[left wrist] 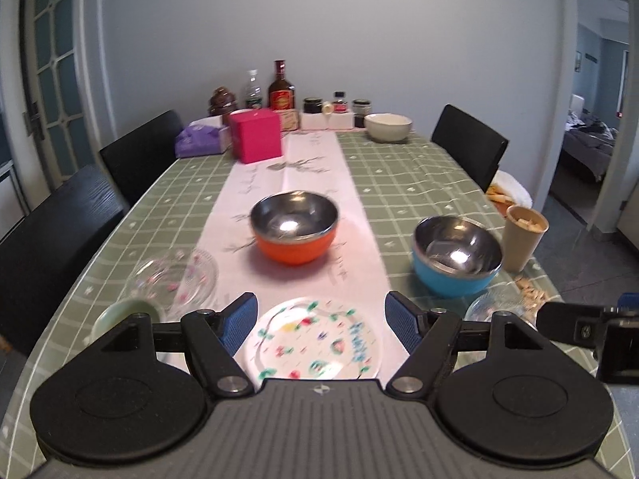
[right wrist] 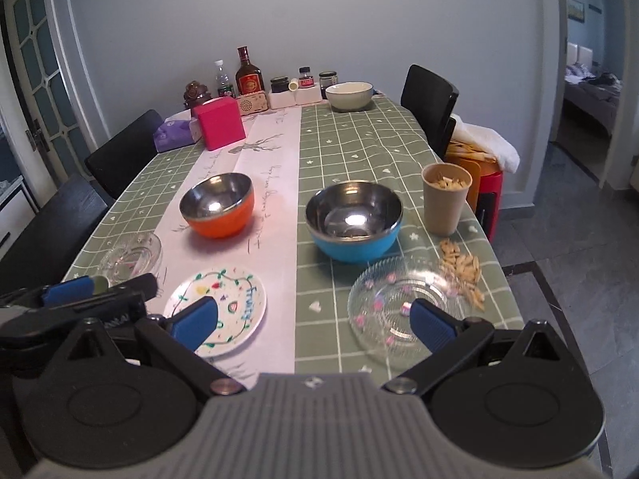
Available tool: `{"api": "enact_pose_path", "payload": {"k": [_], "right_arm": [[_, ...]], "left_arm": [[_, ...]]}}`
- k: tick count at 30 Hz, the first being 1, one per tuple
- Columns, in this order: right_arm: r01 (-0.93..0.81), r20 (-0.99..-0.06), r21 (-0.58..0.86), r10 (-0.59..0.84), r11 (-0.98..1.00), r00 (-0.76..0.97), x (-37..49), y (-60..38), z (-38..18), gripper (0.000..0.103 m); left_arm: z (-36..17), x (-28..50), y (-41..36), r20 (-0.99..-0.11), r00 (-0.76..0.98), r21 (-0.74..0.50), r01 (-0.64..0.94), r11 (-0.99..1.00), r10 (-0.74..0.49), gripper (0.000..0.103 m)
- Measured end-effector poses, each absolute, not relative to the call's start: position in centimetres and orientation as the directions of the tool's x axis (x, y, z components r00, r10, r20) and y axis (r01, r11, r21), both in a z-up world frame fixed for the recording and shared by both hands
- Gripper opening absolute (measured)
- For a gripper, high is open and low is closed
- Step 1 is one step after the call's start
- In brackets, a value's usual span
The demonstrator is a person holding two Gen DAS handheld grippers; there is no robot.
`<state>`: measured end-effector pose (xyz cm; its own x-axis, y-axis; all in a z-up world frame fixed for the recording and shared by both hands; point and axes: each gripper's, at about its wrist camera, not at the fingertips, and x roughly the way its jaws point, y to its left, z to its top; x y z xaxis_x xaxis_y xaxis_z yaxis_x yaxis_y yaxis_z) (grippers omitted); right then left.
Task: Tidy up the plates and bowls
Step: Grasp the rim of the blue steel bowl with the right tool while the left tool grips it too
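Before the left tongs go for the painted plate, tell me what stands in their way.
Nothing visible does. The left tongs are open, and the painted plate lies flat on the white runner directly between the fingers. The orange bowl sits farther back, beyond the plate.

Hidden, cropped and blurred parts of the table scene

In the left wrist view, the white painted plate with fruit drawings (left wrist: 315,339) is motion-blurred, its near rim covered by the grey gripper body; the small pale green dish (left wrist: 127,313) is half hidden behind the black finger linkage, and the clear glass plate on the right (left wrist: 485,307) shows only a sliver. Labels on the far jars and bottles (right wrist: 279,80) are too small to read.
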<state>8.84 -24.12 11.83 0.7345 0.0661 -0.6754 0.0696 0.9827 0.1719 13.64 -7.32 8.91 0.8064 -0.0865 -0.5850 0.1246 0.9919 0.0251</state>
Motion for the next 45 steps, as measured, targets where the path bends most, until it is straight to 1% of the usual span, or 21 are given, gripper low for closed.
{"api": "enact_pose_path", "payload": {"k": [1, 2, 4, 6, 7, 10, 12, 14, 16, 18, 20, 22, 25, 28, 32, 36, 38, 39, 41, 43, 45], "right_arm": [[0.073, -0.681, 0.162, 0.058, 0.984, 0.73, 9.7, -24.7, 12.1, 0.097], [0.084, -0.689, 0.145, 0.039, 0.986, 0.723, 10.8, -25.4, 12.2, 0.089], [0.109, -0.712, 0.118, 0.007, 0.987, 0.703, 13.1, -26.7, 12.2, 0.081], [0.126, -0.736, 0.119, 0.002, 0.985, 0.677, 15.4, -27.9, 11.7, 0.081], [0.132, -0.746, 0.127, 0.007, 0.983, 0.666, 16.4, -28.4, 11.4, 0.078], [0.138, -0.754, 0.15, 0.023, 0.979, 0.657, 19.3, -29.5, 9.9, 0.067], [0.125, -0.775, 0.131, 0.023, 0.983, 0.631, 21.4, -29.8, 8.1, 0.057], [0.144, -0.796, 0.153, 0.035, 0.978, 0.605, 22.8, -30.6, 6.2, 0.033], [0.18, -0.793, 0.246, 0.09, 0.952, 0.603, 23.6, -31.9, 4.4, 0.026], [0.205, -0.751, 0.369, 0.161, 0.907, 0.641, 23.5, -33.2, 3.1, 0.026], [0.24, -0.744, 0.417, 0.178, 0.877, 0.644, 24.0, -33.9, 2.5, 0.026], [0.239, -0.744, 0.383, 0.145, 0.892, 0.652, 24.5, -33.7, 2.6, 0.026], [0.212, -0.734, 0.325, 0.105, 0.922, 0.671, 25.4, -33.3, 2.9, 0.026], [0.177, -0.721, 0.295, 0.098, 0.939, 0.686, 25.9, -32.7, 2.9, 0.026], [0.148, -0.715, 0.18, 0.026, 0.972, 0.698, 26.0, -31.3, 2.7, 0.026], [0.192, -0.749, 0.227, 0.045, 0.955, 0.66, 26.6, -32.5, 1.6, 0.027], [0.205, -0.763, 0.223, 0.039, 0.953, 0.645, 26.9, -32.8, 1.0, 0.025], [0.202, -0.764, 0.219, 0.039, 0.955, 0.644, 27.0, -32.8, 0.8, 0.024], [0.186, -0.757, 0.225, 0.052, 0.957, 0.651, 27.1, -32.8, 0.6, 0.023], [0.171, -0.755, 0.221, 0.058, 0.96, 0.653, 27.2, -32.8, 0.6, 0.02], [0.172, -0.757, 0.219, 0.056, 0.96, 0.651, 27.2, -32.7, 0.7, 0.018]], "left_arm": [[8.9, 14.5, -8.0, -0.585, 0.806, 0.026, 0.129, 0.991, -0.09, 0.086], [8.6, 15.5, -8.6, -0.593, 0.8, 0.03, 0.131, 0.991, -0.088, 0.086], [8.3, 17.2, -9.9, -0.603, 0.793, 0.029, 0.134, 0.991, -0.089, 0.086], [7.8, 18.8, -11.0, -0.611, 0.785, 0.019, 0.145, 0.989, -0.104, 0.086], [7.6, 19.7, -11.5, -0.619, 0.778, 0.013, 0.152, 0.988, -0.111, 0.086], [6.6, 21.9, -12.8, -0.64, 0.755, -0.024, 0.165, 0.986, -0.142, 0.086], [5.6, 23.4, -13.7, -0.652, 0.739, -0.049, 0.179, 0.983, -0.167, 0.086], [4.8, 24.9, -14.0, -0.672, 0.706, -0.097, 0.216, 0.972, -0.224, 0.078], [3.8, 26.3, -14.1, -0.68, 0.685, -0.148, 0.222, 0.964, -0.262, 0.062], [3.0, 27.4, -14.3, -0.683, 0.678, -0.17, 0.216, 0.962, -0.273, 0.061], [2.4, 28.3, -14.6, -0.695, 0.669, -0.174, 0.201, 0.964, -0.265, 0.061], [1.7, 28.9, -14.9, -0.711, 0.65, -0.183, 0.2, 0.963, -0.27, 0.058], [0.6, 29.6, -15.7, -0.731, 0.625, -0.183, 0.205, 0.961, -0.273, 0.058], [-0.3, 29.8, -16.7, -0.746, 0.614, -0.156, 0.216, 0.964, -0.258, 0.058], [-1.1, 29.9, -17.6, -0.754, 0.615, -0.12, 0.218, 0.968, -0.232, 0.057], [-1.6, 30.4, -17.9, -0.762, 0.61, -0.109, 0.208, 0.972, -0.216, 0.057], [-1.7, 30.7, -18.0, -0.77, 0.602, -0.106, 0.204, 0.973, -0.211, 0.05], [-1.8, 30.9, -18.0, -0.778, 0.594, -0.103, 0.202, 0.974, -0.206, 0.041], [-1.8, 31.2, -18.2, -0.793, 0.575, -0.098, 0.204, 0.974, -0.2, 0.038], [-1.8, 31.3, -18.5, -0.798, 0.57, -0.079, 0.222, 0.972, -0.195, 0.032], [-1.8, 31.3, -18.8, -0.797, 0.575, -0.052, 0.236, 0.97, -0.182, 0.031]]}}
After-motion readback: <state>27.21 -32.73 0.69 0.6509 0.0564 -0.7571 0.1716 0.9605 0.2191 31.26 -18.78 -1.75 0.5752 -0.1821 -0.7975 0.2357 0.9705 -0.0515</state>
